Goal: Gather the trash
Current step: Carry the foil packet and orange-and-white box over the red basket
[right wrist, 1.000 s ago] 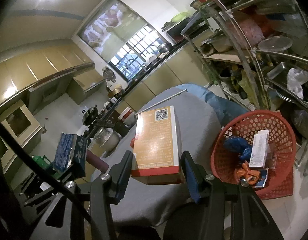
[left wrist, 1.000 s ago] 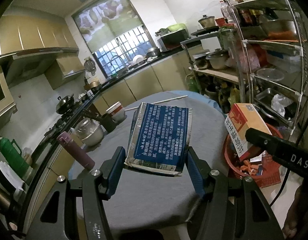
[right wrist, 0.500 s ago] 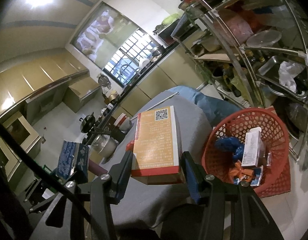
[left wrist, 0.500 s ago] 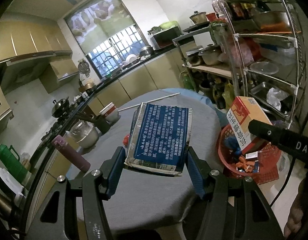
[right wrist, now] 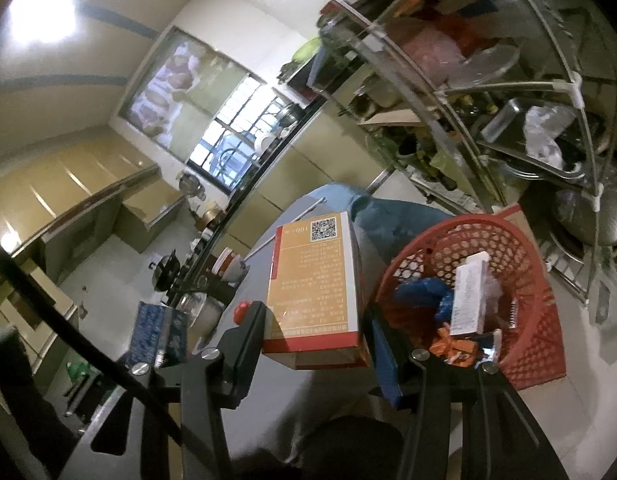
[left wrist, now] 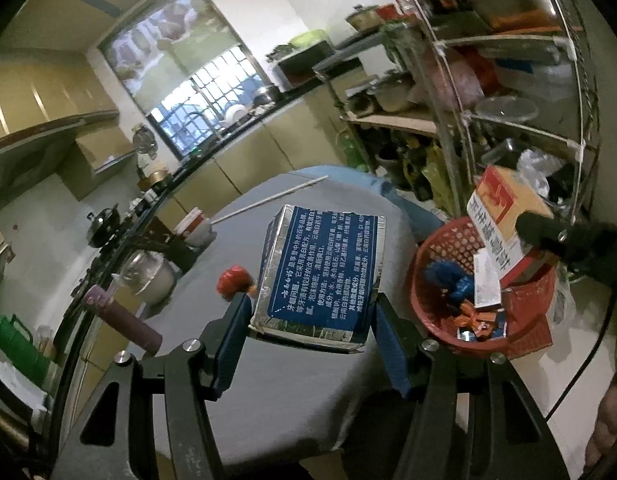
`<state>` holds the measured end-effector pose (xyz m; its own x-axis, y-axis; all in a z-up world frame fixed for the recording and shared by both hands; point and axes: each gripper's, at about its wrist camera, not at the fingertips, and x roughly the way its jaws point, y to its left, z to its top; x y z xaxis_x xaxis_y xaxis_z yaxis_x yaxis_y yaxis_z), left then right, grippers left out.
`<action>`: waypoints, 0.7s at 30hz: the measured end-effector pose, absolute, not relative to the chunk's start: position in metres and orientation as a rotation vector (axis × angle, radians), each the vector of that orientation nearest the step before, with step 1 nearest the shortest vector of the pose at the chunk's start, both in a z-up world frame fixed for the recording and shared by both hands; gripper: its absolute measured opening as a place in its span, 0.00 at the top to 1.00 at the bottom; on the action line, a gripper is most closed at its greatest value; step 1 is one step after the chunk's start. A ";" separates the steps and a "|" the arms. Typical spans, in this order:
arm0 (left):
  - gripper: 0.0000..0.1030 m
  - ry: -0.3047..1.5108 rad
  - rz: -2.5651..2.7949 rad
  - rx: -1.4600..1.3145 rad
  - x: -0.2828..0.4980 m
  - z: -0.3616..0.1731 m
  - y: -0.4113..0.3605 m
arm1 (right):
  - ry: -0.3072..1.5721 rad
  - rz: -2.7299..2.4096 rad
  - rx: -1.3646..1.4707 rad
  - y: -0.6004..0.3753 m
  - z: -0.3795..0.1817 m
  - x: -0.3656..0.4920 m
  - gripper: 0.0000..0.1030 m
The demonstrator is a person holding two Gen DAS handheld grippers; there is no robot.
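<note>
Fingers [left wrist: 382, 344] clamp blue box [left wrist: 320, 272] | red basket [left wrist: 424, 280] beside table edge [left wrist: 400, 216]

A round table [left wrist: 300, 380] fills the middle, with a kitchen counter [left wrist: 244, 124] behind it. Off the table's right edge stands a basket [right wrist: 520, 264] on the floor, with wrappers and a small carton [right wrist: 468, 300] in it. A wire rack [left wrist: 508, 80] stands behind the basket. Near the table's far edge lies a long stick [left wrist: 268, 200]. At its left edge stand a cup [left wrist: 192, 222], a pot [left wrist: 148, 280] and a tumbler [left wrist: 124, 320]. A small crumpled wrapper [left wrist: 234, 280] lies near the table's middle.
</note>
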<state>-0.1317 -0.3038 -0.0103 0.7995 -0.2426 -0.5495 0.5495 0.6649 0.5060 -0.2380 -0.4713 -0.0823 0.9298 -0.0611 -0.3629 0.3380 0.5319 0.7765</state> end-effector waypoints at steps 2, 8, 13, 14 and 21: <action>0.39 0.479 -0.480 0.728 -0.131 -0.018 -0.315 | 0.293 -0.259 0.983 -0.480 -0.082 -0.245 0.49; 0.39 0.592 -0.570 0.697 -0.108 -0.037 -0.341 | 0.277 -0.331 0.981 -0.514 -0.093 -0.259 0.48; 0.39 0.721 -0.681 0.622 -0.076 -0.048 -0.354 | 0.337 -0.365 1.022 -0.534 -0.114 -0.244 0.48; 0.39 0.740 -0.705 0.619 -0.072 -0.051 -0.358 | 0.346 -0.368 1.024 -0.535 -0.117 -0.241 0.48; 0.39 0.822 -0.786 0.622 -0.057 -0.075 -0.382 | 0.445 -0.421 1.023 -0.541 -0.141 -0.220 0.47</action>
